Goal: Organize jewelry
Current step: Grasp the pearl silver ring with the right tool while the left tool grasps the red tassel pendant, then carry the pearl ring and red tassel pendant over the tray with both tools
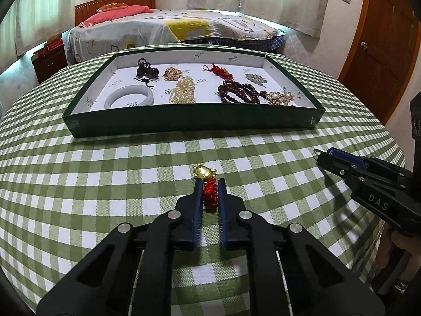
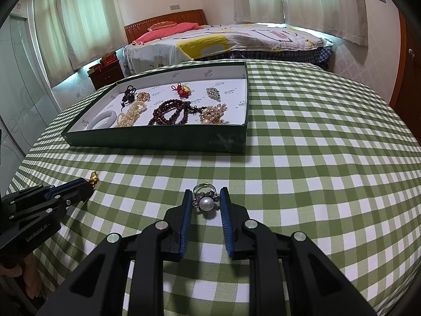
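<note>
My left gripper (image 1: 210, 184) is shut on a red knotted charm (image 1: 210, 196) lying on the green checked tablecloth. Its small gold figure (image 1: 204, 171) sticks out past the fingertips. The right wrist view shows this gripper (image 2: 90, 184) at the left, the gold figure (image 2: 94, 177) at its tip. My right gripper (image 2: 206, 192) is shut on a pearl ring (image 2: 205, 203), the band pointing forward. In the left wrist view the right gripper (image 1: 319, 156) sits to the right. Beyond both stands a green tray (image 1: 194, 121) (image 2: 158, 139) lined in white.
The tray holds a pale bangle (image 1: 129, 97), a pearl strand (image 1: 183, 92), dark red beads (image 1: 239, 93), a black clip (image 1: 146, 71), brooches and another red charm (image 1: 221, 71). Behind the table are a bed (image 1: 171, 31), a nightstand (image 1: 50, 63) and a wooden door (image 1: 381, 52).
</note>
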Demonstrator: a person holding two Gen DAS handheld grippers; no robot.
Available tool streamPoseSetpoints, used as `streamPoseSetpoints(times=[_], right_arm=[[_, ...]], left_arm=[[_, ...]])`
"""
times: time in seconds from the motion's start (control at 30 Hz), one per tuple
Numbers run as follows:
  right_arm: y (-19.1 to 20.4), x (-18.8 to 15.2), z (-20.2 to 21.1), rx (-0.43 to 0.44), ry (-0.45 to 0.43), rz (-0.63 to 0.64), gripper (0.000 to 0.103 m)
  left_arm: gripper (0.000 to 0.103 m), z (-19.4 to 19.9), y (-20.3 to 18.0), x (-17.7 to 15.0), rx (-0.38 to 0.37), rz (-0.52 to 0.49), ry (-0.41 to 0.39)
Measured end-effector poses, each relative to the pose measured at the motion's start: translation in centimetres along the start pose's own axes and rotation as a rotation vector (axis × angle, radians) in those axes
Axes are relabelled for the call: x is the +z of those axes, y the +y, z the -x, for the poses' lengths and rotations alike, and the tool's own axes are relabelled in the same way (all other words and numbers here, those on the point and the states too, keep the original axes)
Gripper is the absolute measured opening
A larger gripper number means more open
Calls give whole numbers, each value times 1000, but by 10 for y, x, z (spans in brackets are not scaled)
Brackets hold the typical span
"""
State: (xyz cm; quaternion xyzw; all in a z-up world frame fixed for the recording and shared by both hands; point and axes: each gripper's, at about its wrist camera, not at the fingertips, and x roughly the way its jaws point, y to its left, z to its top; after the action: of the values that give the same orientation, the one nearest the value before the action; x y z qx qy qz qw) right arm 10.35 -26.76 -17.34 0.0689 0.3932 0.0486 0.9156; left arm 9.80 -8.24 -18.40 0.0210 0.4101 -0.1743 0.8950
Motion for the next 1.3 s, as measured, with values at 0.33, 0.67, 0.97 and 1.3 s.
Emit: streamPoseSetpoints(times=[0.33,0.67,0.97,1.3], right_arm=[[1,-1,0,2,-4,0,22],[4,1,2,29,-7,-12,22],[9,9,10,38,-30,-4,22],[15,39,26,39,-100,11,22]], left_arm=[[10,10,-2,1,-5,-6,-27],[10,23,2,10,-10,2,-68],[10,37,9,24,-15,19,-111],[10,52,15,50,-12,25,-180]])
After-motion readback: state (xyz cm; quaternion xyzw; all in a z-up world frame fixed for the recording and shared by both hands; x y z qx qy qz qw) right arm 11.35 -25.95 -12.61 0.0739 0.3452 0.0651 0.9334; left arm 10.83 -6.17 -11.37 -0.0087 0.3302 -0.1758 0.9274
